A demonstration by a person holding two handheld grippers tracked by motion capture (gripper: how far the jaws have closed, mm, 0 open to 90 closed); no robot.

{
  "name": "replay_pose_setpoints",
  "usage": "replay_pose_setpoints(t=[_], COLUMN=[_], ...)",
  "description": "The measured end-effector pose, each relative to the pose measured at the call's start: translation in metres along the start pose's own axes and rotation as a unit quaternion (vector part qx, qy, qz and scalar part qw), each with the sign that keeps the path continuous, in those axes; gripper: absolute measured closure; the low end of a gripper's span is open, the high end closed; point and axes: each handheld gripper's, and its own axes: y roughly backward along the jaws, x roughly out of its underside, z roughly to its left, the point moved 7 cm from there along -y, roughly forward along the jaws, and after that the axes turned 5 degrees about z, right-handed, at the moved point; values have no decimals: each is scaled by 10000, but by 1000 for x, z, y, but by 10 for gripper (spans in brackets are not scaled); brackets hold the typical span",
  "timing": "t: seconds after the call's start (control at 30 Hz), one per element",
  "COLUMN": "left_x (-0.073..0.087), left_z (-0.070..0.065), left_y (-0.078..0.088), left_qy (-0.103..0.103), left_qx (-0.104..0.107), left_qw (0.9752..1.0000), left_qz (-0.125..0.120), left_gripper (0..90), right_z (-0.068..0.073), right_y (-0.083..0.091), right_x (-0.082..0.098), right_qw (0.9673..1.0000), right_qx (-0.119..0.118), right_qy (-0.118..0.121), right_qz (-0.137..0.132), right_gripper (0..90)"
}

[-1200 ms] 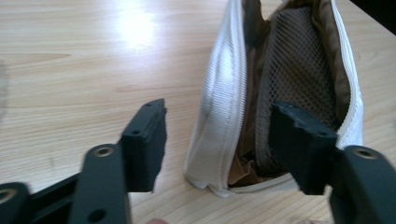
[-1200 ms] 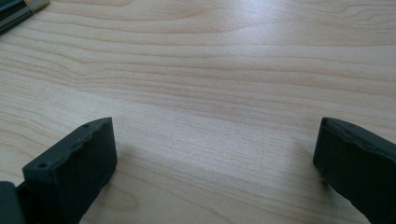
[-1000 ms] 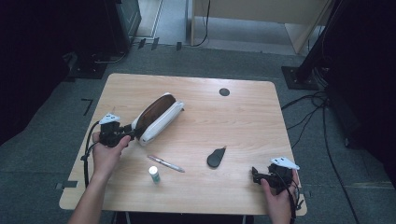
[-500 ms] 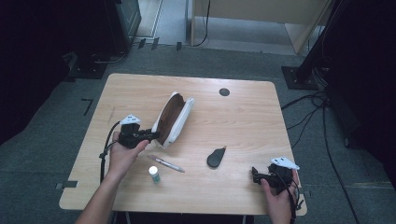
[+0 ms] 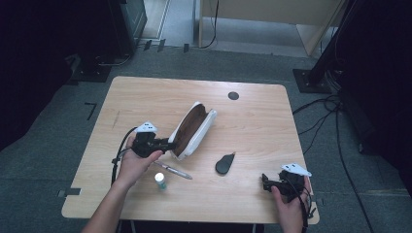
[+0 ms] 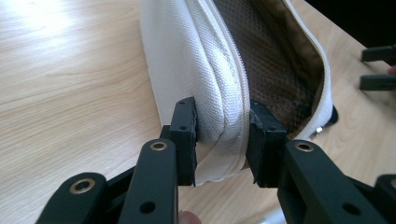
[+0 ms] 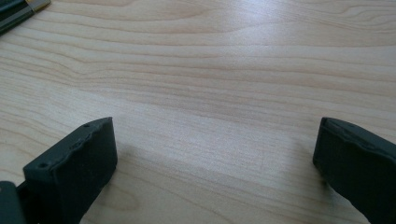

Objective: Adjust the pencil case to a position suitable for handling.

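The left gripper (image 5: 167, 144) has its jaws clamped on the near end of the white pouch (image 5: 193, 130), pinching one fabric wall beside the zipper. The pouch stands on its edge near the middle of the worktop (image 5: 145, 97), mouth gaping, brown lining showing. The right gripper (image 5: 266, 180) rests at the near right corner, jaws wide apart over bare wood. To me the hold looks thin: soft cloth could slide out, or the pouch could flop over onto the pen (image 5: 172, 170) and the small bottle (image 5: 160, 181) just beside it.

Woven cloth pouch (image 6: 187, 60), matt wooden table (image 6: 70, 93)
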Motion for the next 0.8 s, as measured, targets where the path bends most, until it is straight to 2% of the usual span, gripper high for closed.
replay_pose_setpoints(t=[0.03,0.07,0.4,0.43,0.47,0.5,0.53,0.57,0.6,0.67,0.77,0.8], left_x=[0,0,-2,-2,-3,-4,-6,-7,-9,-9,-8,-7], left_z=[-2,-3,-10,-11,-13,-15,-16,-16,-14,-9,-8,-7], left_y=[0,-1,-7,-8,-8,-7,-6,-5,-4,-1,0,1], left_qy=[26,24,31,43,60,100,146,199,249,279,207,170], left_qx=[138,178,429,508,636,783,925,973,958,890,782,701], left_qw=[9999,9998,9990,9987,9979,9969,9956,9950,9950,9955,9966,9973], left_qz=[14,37,74,64,46,21,-10,-52,-99,-145,-125,-124], left_gripper=[684,684,666,656,605,605,569,533,499,489,476,458], right_z=[0,0,0,0,0,0,0,0,0,0,0,1], right_y=[0,0,0,0,0,0,0,0,0,0,0,1], right_x=[0,0,0,0,0,0,0,0,0,0,0,0], right_qw=[10000,10000,10000,10000,10000,10000,10000,10000,10000,10000,10000,10000], right_qx=[1,0,0,0,0,0,0,0,0,-2,-11,-9], right_qy=[0,1,1,0,1,1,-2,-2,0,10,19,12], right_qz=[1,0,0,1,0,0,0,1,1,1,-6,-27], right_gripper=[0,0,0,0,0,0,0,0,0,0,0,26])
